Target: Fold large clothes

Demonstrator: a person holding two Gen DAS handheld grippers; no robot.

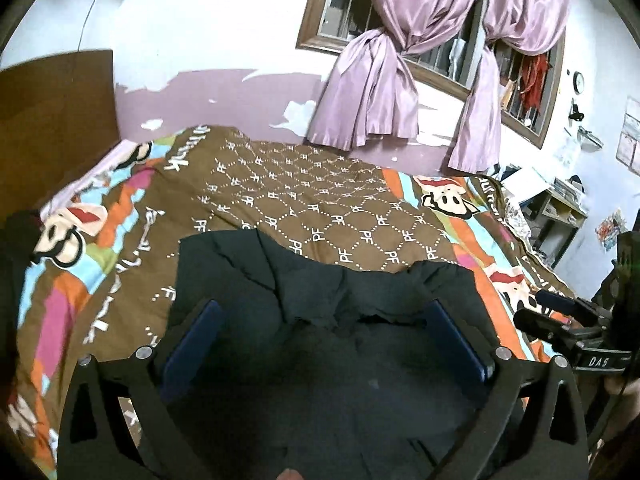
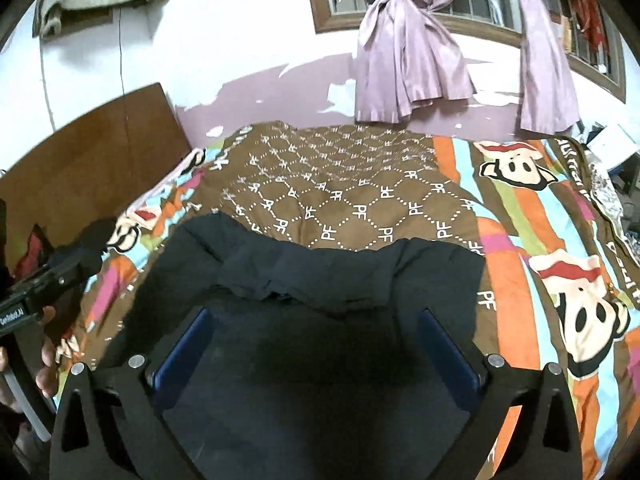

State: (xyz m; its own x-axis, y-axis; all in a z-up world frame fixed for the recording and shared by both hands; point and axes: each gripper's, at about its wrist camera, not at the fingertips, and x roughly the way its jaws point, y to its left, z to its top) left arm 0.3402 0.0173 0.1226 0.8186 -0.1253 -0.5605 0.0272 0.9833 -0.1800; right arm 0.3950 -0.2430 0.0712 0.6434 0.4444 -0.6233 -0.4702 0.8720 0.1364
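Lying flat on the bed point(image 2: 520, 208) is one dark garment point(image 2: 328, 280), black or deep navy, its far edge doubled back into a rumpled band, which reads as a fold already laid and left to settle on the wide bedding.

Left hand-held gripper point(image 1: 320, 324): hanging above the near part of the garment, jaws spread wide, blue pads point(image 1: 196, 344) touching nothing. Nothing is between them; the cloth is lying loose below.

Right hand-held gripper point(image 2: 316, 336): hanging above the garment beside the left one, jaws likewise wide apart and empty. The pair are standing side by side, probably so both can go to the garment's edges together for a further fold.

Bedcover point(image 1: 320, 208): brown diamond print with striped cartoon borders, spreading out on all sides of the garment and serving as the folding surface.

Beyond the garment: purple curtains point(image 1: 372, 92), knotted, hanging at a barred window point(image 1: 460, 60). Left of the garment: wooden headboard point(image 2: 100, 152).
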